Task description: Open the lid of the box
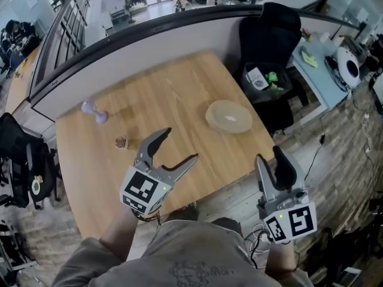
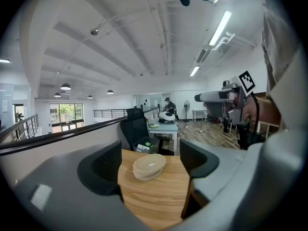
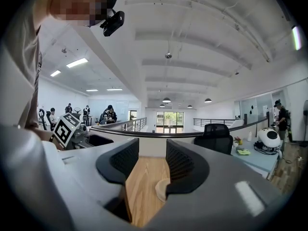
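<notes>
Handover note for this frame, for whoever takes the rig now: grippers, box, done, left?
Left gripper: open, empty, over the table, pointed at the box.
Right gripper: open, empty, by the table's near right corner.
Box: right side of the table, lid on, untouched.
Done: nothing yet.
Left: reach the box, lift the lid.

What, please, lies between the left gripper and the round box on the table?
Only bare table. The head view shows plain wood between the left gripper and the box, and the left gripper view shows the same.
</notes>
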The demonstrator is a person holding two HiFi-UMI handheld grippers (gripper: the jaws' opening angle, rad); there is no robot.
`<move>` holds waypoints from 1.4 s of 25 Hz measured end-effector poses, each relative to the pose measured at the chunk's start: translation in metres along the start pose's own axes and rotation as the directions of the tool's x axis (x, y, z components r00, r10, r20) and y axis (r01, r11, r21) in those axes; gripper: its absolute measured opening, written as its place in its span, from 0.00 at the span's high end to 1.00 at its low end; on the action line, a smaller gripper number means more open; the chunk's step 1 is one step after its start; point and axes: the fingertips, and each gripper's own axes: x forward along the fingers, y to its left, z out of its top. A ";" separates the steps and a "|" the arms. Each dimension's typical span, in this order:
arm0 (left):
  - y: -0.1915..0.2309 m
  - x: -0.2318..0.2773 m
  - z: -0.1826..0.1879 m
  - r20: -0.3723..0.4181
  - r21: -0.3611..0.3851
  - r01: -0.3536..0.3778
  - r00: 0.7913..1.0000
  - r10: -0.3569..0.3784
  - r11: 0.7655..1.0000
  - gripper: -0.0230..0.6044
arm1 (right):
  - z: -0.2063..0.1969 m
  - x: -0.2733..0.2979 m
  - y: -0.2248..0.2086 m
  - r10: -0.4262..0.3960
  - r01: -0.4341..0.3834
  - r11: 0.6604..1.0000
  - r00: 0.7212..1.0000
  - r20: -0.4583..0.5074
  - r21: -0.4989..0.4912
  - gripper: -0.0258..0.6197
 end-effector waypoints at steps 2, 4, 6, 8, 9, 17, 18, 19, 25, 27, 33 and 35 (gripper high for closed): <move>0.009 0.008 0.000 -0.009 0.005 0.002 1.000 -0.002 1.000 0.36 | -0.002 0.014 -0.002 0.013 -0.013 1.000 1.000 -0.008 0.001 0.67; 0.014 0.016 0.000 -0.015 0.007 0.003 1.000 -0.003 1.000 0.36 | -0.006 0.023 -0.006 0.027 -0.027 1.000 0.999 -0.022 0.005 0.67; 0.016 0.020 -0.003 -0.022 -0.001 0.002 1.000 -0.002 1.000 0.36 | -0.013 0.029 -0.010 0.040 -0.039 0.999 0.999 -0.035 0.010 0.67; 0.019 0.025 -0.009 -0.034 -0.008 -0.010 0.999 0.010 1.000 0.36 | -0.020 0.036 -0.017 0.053 -0.052 0.998 0.998 -0.036 0.020 0.67; 0.021 0.029 -0.011 -0.042 -0.009 -0.016 0.999 0.016 1.000 0.36 | -0.023 0.040 -0.022 0.058 -0.057 0.998 0.998 -0.037 0.024 0.67; 0.019 0.066 -0.012 -0.057 0.027 0.017 0.998 -0.016 0.999 0.36 | -0.046 0.061 -0.051 0.109 -0.104 0.993 0.990 -0.087 0.054 0.67; 0.021 0.074 -0.012 -0.051 0.041 0.024 0.998 -0.022 0.999 0.36 | -0.051 0.064 -0.056 0.116 -0.111 0.992 0.989 -0.094 0.056 0.67; 0.022 0.083 -0.013 -0.047 0.057 0.032 0.998 -0.029 0.998 0.36 | -0.056 0.069 -0.060 0.122 -0.117 0.992 0.987 -0.102 0.057 0.67; 0.039 0.139 -0.033 -0.042 0.161 0.107 0.994 -0.101 0.981 0.36 | -0.089 0.100 -0.076 0.153 -0.143 0.987 0.976 -0.153 0.071 0.67; 0.049 0.154 -0.045 -0.034 0.183 0.118 0.993 -0.114 0.976 0.36 | -0.100 0.112 -0.078 0.159 -0.147 0.986 0.972 -0.173 0.075 0.67; 0.062 0.200 -0.101 -0.056 0.219 0.235 0.972 -0.228 0.947 0.29 | -0.146 0.152 -0.080 0.180 -0.160 0.982 0.958 -0.222 0.104 0.67; 0.064 0.215 -0.122 -0.066 0.227 0.271 0.962 -0.263 0.935 0.29 | -0.164 0.165 -0.079 0.187 -0.163 0.980 0.953 -0.239 0.116 0.67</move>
